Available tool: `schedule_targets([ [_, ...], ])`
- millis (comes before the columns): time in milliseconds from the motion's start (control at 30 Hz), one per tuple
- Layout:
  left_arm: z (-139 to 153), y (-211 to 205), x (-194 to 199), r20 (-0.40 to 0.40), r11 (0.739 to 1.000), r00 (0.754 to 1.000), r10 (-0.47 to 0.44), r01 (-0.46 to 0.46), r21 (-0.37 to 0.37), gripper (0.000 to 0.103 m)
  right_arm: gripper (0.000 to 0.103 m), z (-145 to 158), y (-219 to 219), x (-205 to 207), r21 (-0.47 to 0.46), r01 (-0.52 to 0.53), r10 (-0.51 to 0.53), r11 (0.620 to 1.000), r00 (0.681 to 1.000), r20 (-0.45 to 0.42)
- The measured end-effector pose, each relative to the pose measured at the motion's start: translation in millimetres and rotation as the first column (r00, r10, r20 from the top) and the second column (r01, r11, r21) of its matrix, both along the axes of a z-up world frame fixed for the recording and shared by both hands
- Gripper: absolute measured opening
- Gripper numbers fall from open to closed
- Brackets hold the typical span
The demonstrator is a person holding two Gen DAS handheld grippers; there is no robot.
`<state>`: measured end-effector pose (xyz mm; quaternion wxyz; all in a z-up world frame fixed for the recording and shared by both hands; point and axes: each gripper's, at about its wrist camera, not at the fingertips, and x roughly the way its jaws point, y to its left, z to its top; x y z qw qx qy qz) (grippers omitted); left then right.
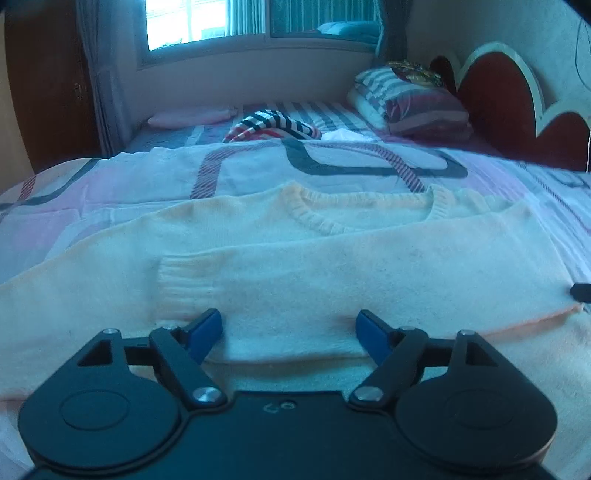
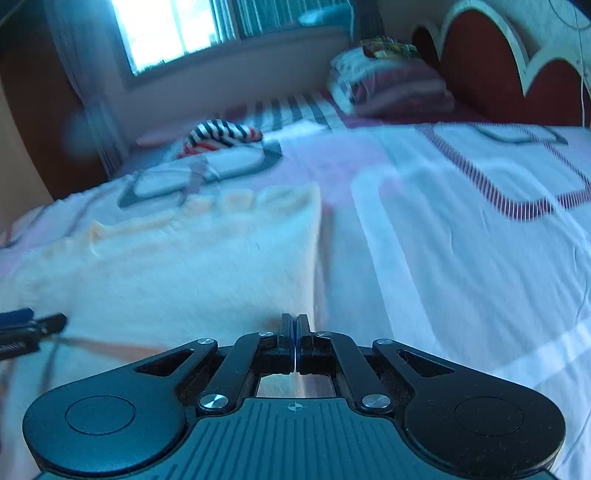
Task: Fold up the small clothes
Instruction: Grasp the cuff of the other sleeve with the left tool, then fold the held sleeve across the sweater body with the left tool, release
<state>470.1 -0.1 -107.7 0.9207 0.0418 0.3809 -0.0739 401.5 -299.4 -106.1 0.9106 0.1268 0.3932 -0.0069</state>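
A cream knit sweater [image 1: 295, 266] lies flat on the bed, neckline away from me, one sleeve folded across its body with the ribbed cuff [image 1: 184, 284] at the left. My left gripper [image 1: 290, 326] is open, its blue pads resting on the sweater's lower part. In the right wrist view the sweater [image 2: 184, 273] fills the left half, blurred. My right gripper [image 2: 294, 325] is shut at the sweater's right edge; whether it pinches fabric cannot be told. The left gripper's tip [image 2: 33, 326] shows at the left edge of that view.
The bed sheet [image 2: 461, 258] is white and pink with striped patterns. A striped garment [image 1: 273, 127] lies farther back. Folded bedding and a pillow [image 1: 410, 103] sit against the red headboard [image 1: 495, 96]. A window [image 1: 207, 22] is on the far wall.
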Motion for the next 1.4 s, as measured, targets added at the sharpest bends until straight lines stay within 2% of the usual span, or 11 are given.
schedule_targets([
  [233, 18, 80, -40, 0.059, 0.986, 0.984, 0.167, -0.166, -0.021, 0.076, 0.0, 20, 3, -17, 0.044, 0.011, -0.014, 0.999, 0.998, 0.068],
  [367, 21, 173, -74, 0.045, 0.925, 0.924, 0.379, -0.378, -0.022, 0.074, 0.0, 22, 10, -22, 0.08, 0.008, -0.014, 0.997, 0.997, 0.074],
  [467, 23, 251, -107, 0.029, 0.814, 0.816, 0.577, -0.572, -0.103, 0.068, 0.0, 23, 22, -23, 0.103, -0.004, -0.003, 0.995, 0.997, 0.075],
  [567, 24, 315, -137, -0.017, 0.671, 0.708, 0.706, -0.677, -0.304, 0.062, 0.0, 22, 39, -21, 0.121, -0.026, 0.017, 0.992, 0.997, 0.074],
  [700, 18, 364, -150, -0.093, 0.492, 0.635, 0.767, -0.674, -0.552, 0.054, 0.0, 23, 64, -15, 0.122, -0.07, 0.061, 0.99, 0.996, 0.071],
  [833, 12, 378, -145, -0.124, 0.405, 0.593, 0.796, -0.673, -0.619, 0.042, 0.0, 25, 79, -11, 0.115, -0.087, 0.079, 0.989, 0.994, 0.074],
  [900, 9, 386, -140, -0.143, 0.395, 0.598, 0.789, -0.671, -0.627, 0.002, 0.0, 27, 81, -10, 0.109, -0.088, 0.08, 0.99, 0.994, 0.076],
  [967, 10, 392, -140, -0.139, 0.378, 0.589, 0.796, -0.663, -0.646, 0.002, 0.0, 29, 81, -9, 0.102, -0.085, 0.077, 0.991, 0.994, 0.075],
  [1067, 24, 399, -142, -0.042, 0.417, 0.58, 0.813, -0.632, -0.653, 0.002, 0.0, 32, 77, -10, 0.09, -0.075, 0.068, 0.993, 0.994, 0.081],
  [1200, 13, 403, -111, -0.083, 0.49, 0.619, 0.781, -0.69, -0.532, 0.002, 0.0, 29, 69, -10, 0.093, -0.051, 0.045, 0.994, 0.997, 0.066],
  [1400, 29, 389, -110, -0.031, 0.544, 0.647, 0.762, -0.665, -0.511, 0.002, 0.0, 27, 55, -15, 0.1, -0.022, 0.015, 0.995, 0.998, 0.066],
])
